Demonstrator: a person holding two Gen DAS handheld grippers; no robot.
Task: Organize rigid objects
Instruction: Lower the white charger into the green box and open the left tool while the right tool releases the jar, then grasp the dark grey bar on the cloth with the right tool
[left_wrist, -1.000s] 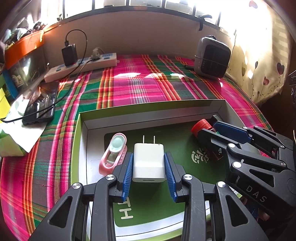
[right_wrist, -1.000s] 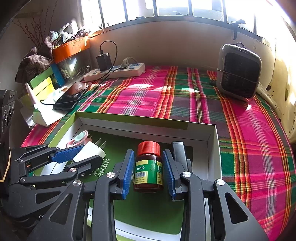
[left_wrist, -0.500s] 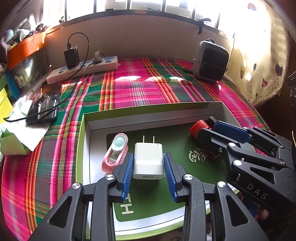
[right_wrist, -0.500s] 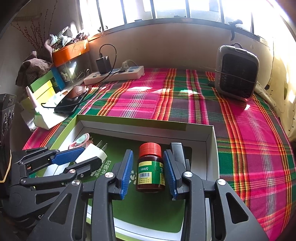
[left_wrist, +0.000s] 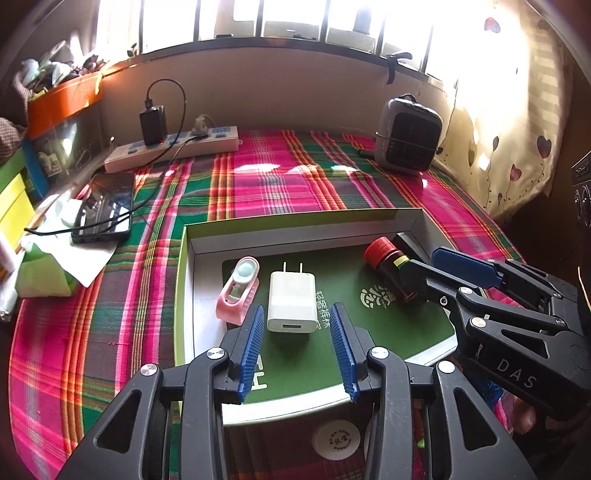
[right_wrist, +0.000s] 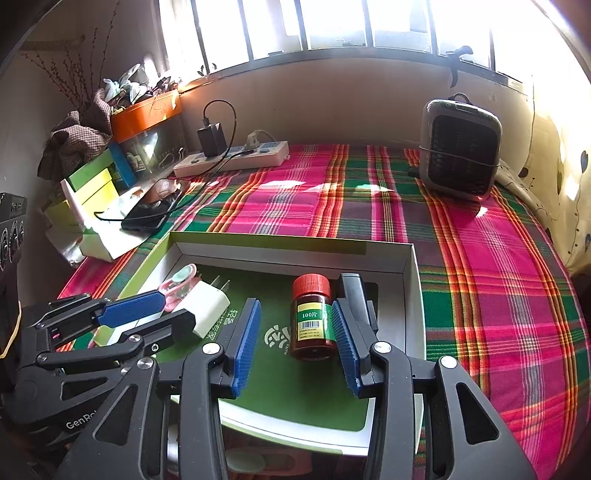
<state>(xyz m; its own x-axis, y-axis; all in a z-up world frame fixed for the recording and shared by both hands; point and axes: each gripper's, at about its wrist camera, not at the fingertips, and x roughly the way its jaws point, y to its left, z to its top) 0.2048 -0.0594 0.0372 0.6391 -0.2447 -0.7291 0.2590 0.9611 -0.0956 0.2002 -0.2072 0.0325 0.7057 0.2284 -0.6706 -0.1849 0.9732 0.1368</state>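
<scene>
With blue pads spread wide, left gripper (left_wrist: 297, 347) holds nothing; white charger (left_wrist: 292, 302) lies flat in box (left_wrist: 295, 220) just ahead of its fingertips, untouched. Right gripper (right_wrist: 295, 341) likewise wide apart, brown pill bottle (right_wrist: 312, 317) upright between pads, touching right one. Pink clip-like item (left_wrist: 238, 291) lies in box, just left of charger. Box sits on plaid cloth (left_wrist: 277, 181).

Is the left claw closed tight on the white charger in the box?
No: the left claw is open, with a visible gap between each blue pad and the white charger lying flat in the box.
</scene>
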